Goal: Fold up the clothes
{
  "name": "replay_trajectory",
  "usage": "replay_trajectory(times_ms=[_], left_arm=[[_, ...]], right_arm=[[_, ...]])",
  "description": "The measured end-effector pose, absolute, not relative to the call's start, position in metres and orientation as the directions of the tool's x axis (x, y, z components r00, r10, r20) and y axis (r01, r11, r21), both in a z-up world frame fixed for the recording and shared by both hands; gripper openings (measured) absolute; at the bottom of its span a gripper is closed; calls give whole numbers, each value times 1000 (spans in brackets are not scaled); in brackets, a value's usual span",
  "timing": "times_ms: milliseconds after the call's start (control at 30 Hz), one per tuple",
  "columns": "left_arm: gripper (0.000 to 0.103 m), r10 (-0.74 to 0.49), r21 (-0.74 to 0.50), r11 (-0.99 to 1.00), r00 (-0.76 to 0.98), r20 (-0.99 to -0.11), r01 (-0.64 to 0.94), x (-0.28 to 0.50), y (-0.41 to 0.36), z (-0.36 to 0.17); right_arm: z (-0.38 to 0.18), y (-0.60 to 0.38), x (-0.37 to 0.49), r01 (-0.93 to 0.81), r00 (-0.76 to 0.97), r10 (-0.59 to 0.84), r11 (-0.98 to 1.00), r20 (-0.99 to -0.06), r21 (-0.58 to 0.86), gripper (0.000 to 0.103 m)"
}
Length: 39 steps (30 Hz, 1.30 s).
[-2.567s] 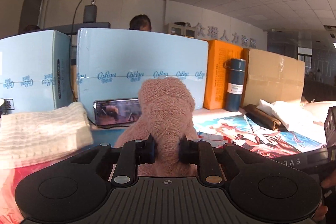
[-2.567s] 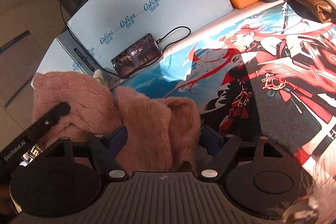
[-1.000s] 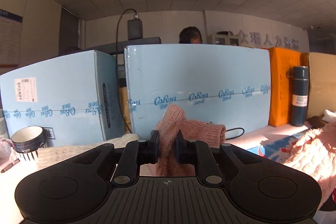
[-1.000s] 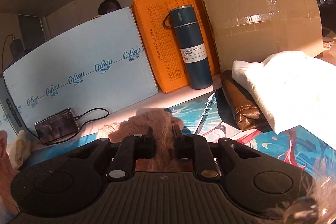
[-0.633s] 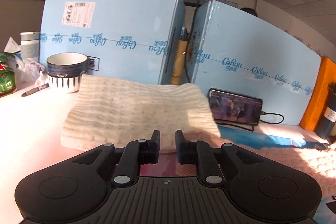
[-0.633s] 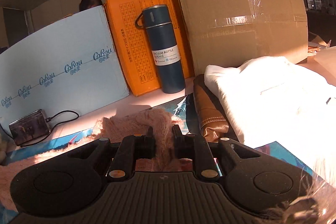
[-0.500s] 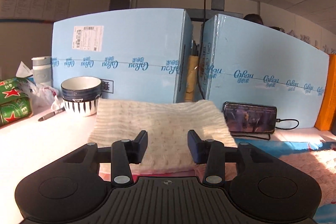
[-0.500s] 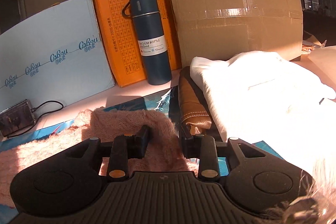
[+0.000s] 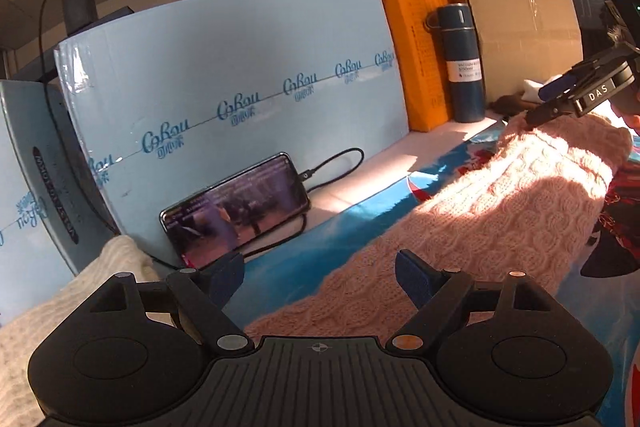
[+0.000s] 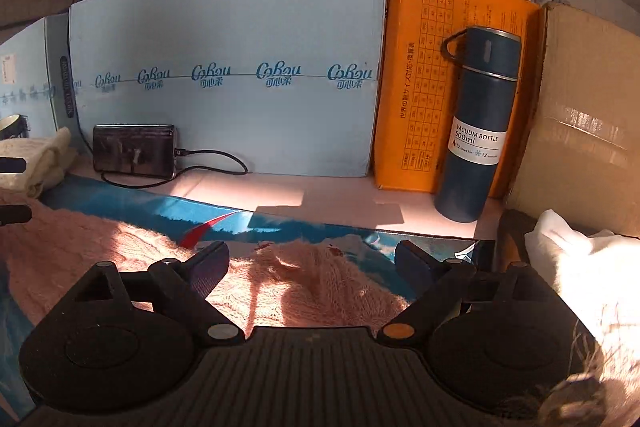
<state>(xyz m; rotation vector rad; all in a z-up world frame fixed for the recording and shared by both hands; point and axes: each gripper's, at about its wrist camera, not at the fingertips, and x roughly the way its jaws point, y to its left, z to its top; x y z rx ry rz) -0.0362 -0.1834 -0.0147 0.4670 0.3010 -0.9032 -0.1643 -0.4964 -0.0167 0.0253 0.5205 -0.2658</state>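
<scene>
Lying spread across the printed mat [image 9: 304, 267] on the table, the pink knitted sweater [image 9: 480, 211] is no longer held by either tool. Half a second back both pairs of fingers were only part-way apart, the right pair with knit between them; a second ago each was pinched on a bunch of pink wool and held it in the air. Now the left gripper [image 9: 320, 277] stands with its fingers spread wide and empty above the near edge of the knit, and the right gripper [image 10: 312, 263] is likewise wide apart, with a rumpled end of the sweater below the gap but not pinched.

I judge this to mean the garment has been laid out and released, so the folding itself is yet to start.

In the left wrist view the sweater runs as a long band from the near middle away to the far right, where the other tool hovers over its raised end. Its long axis therefore lies left to right across the mat, roughly along the blue cardboard box [image 10: 224, 75] at the back. Which end is the collar I cannot tell.
</scene>
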Motion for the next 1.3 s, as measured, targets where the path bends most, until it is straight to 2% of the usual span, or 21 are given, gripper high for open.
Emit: replay_trajectory(times_ms=[67,100,133,200,233,433,500,567,700,733,767,800,833,1000,1133,1200,1300], left_arm=[[85,-656,272,532,594,-466,802,-33,-190,-24],[85,-649,278,529,593,-476,802,-32,-191,-28],[85,-648,280,524,590,-482,804,-31,-192,-30],[85,-657,269,510,572,-490,817,-29,-193,-30],[85,-665,266,504,566,-488,822,-28,-193,-29],[85,-767,226,389,450,-458,893,-29,-196,-22],[90,-801,255,332,414,-432,908,-33,-200,-21],[95,-821,314,286,401,-407,905,-40,-207,-19],[95,-848,375,150,314,-427,915,-53,-222,-18],[89,-848,384,107,286,-447,917,-60,-223,-19],[48,-846,392,63,258,-468,918,-66,-224,-19],[32,-842,399,19,230,-488,917,-73,-225,-19],[11,-838,404,-15,209,-504,915,-80,-224,-19],[11,-853,419,-5,214,-475,908,-123,-183,-11],[11,-853,384,46,236,-465,922,-158,-147,-13],[17,-843,362,78,256,-474,929,-171,-134,-17],[17,-815,323,108,270,-513,940,-181,-123,-22]], right_arm=[[-26,-503,-153,252,819,-214,968,-532,-2,88],[-30,-505,-151,239,816,-188,971,-546,23,79],[-34,-505,-150,223,816,-167,974,-553,35,67],[-39,-502,-153,233,815,-184,972,-550,20,18],[-38,-499,-158,234,827,-190,972,-530,17,13],[-10,-461,-220,110,939,-123,992,-321,-60,11],[-2,-444,-247,62,959,-95,989,-266,-132,11],[3,-426,-274,42,966,-98,973,-241,-228,11],[1,-407,-311,1,962,-68,969,-266,-246,11],[-1,-404,-317,3,958,-73,970,-276,-245,11],[-3,-404,-323,11,958,-76,973,-277,-229,11],[-5,-405,-329,21,958,-79,978,-276,-209,11],[-6,-406,-335,30,959,-82,981,-272,-192,11],[-11,-412,-359,69,964,-95,991,-247,-112,11],[-14,-412,-379,70,968,-80,996,-239,-51,11],[-20,-410,-387,75,960,-82,997,-266,-36,11],[-30,-405,-395,64,935,-67,998,-347,-19,11]])
